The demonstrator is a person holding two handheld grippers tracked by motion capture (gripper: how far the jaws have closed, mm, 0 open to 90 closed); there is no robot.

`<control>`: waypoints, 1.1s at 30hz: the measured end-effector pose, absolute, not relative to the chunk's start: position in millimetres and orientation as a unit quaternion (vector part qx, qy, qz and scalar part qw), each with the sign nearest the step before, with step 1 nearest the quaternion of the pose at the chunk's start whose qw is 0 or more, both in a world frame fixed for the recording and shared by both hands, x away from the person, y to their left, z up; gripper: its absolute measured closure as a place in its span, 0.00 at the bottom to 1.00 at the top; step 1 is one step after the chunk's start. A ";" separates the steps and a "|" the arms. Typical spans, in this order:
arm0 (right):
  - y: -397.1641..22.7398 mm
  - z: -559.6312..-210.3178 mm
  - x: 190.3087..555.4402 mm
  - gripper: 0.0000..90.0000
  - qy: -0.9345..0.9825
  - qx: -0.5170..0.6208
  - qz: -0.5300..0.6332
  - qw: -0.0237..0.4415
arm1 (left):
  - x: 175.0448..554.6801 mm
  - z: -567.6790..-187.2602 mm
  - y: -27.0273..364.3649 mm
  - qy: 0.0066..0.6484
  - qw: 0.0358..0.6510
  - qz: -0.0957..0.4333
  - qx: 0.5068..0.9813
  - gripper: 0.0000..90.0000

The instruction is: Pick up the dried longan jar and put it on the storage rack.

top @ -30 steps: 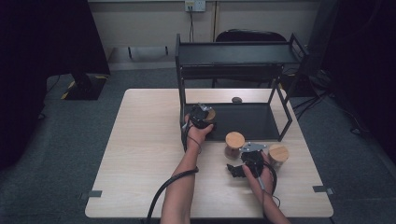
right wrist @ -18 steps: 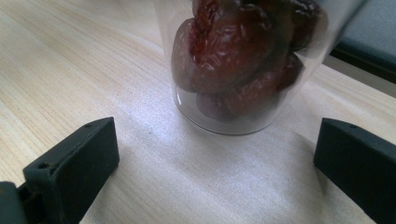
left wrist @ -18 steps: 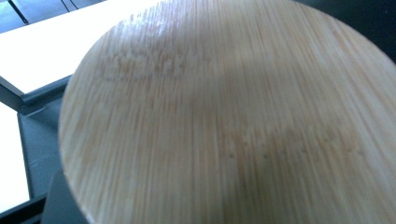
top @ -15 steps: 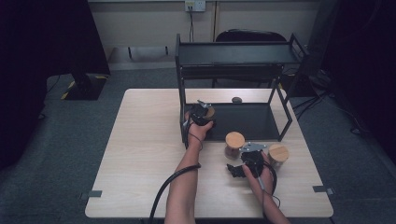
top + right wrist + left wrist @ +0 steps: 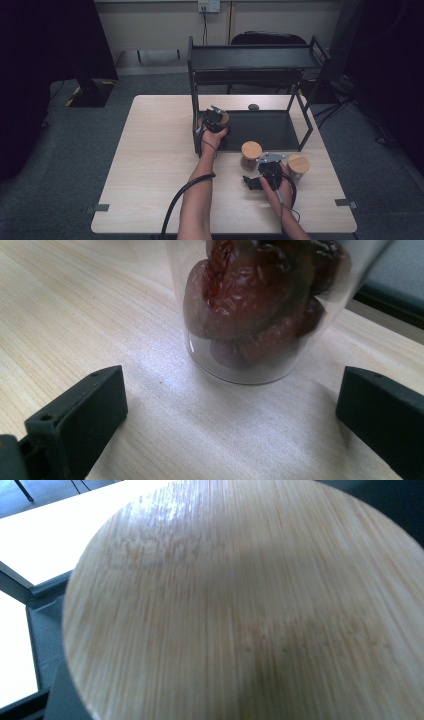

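We've got one bamboo-lid jar (image 5: 240, 610) clamped in the left gripper (image 5: 216, 120), at the rack (image 5: 250, 58)'s lower shelf, not yet set down. Date jar (image 5: 260, 305) sits just ahead of the right gripper (image 5: 252, 182), jaws wide, w/ a third jar (image 5: 298, 167) beside it; both left to shelve.

Left gripper (image 5: 216, 120) is clamped shut at frame centre; right gripper (image 5: 230, 405), lower right, has jaws spread wide.
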State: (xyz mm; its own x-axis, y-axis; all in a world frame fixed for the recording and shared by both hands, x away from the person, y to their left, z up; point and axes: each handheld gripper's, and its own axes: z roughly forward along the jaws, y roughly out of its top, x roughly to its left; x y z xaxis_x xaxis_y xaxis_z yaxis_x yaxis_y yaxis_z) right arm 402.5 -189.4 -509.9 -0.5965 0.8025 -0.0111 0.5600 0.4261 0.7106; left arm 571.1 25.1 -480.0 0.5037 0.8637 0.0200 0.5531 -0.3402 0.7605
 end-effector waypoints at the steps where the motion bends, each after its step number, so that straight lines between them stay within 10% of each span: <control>1: -189.3 -509.9 402.4 0.00 0.825 0.413 0.342 0.177 | 571.2 -480.0 25.0 0.449 0.358 0.217 0.789 0.29; 33: -189.5 -509.9 402.5 0.00 0.826 0.412 0.342 0.178 | 575.6 -478.2 23.3 0.456 0.350 0.214 0.790 0.28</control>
State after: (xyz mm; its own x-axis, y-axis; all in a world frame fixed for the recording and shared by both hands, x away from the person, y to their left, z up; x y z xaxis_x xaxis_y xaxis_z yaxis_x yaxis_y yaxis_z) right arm 402.5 -189.5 -509.9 -0.5967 0.8024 -0.0123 0.5590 0.4266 0.7110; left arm 575.6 23.3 -478.2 0.4936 0.8695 0.0190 0.5705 -0.3402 0.7475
